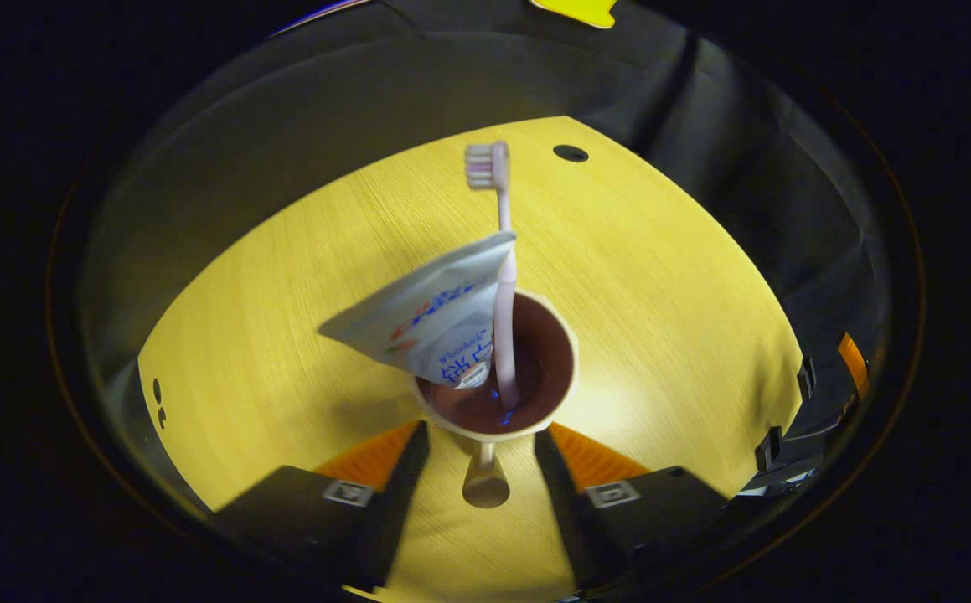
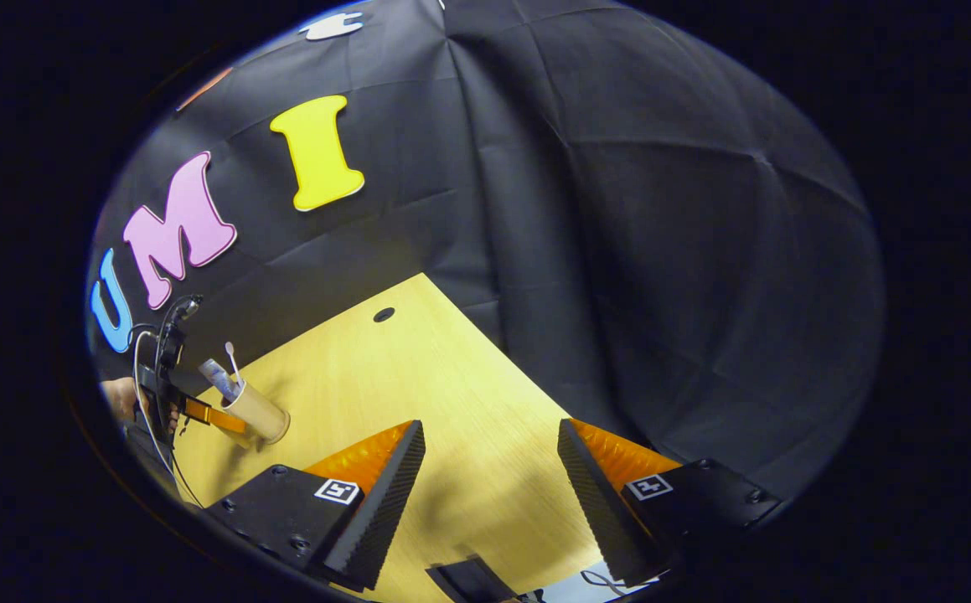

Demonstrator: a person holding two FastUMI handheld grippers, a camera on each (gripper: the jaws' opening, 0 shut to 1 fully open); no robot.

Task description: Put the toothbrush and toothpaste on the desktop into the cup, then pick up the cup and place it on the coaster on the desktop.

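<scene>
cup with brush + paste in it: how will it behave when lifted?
Probably top-heavy: the toothbrush and toothpaste stick well above the cup rim and lean to one side, so a tilt may tip it. The cup looks tall and narrow. Its contents sit loose and could shift.

Left gripper (image 1: pixel 485 440): its 2 fingers spread on either side of the cup (image 1: pixel 498 394), at the rim's near edge; contact unclear in the left gripper view.
Left gripper, seen far off in the right gripper view: level against the cup's side, held by a hand (image 2: pixel 121 398).
Right gripper (image 2: pixel 492 456): 2 fingers wide apart, nothing between them.
</scene>
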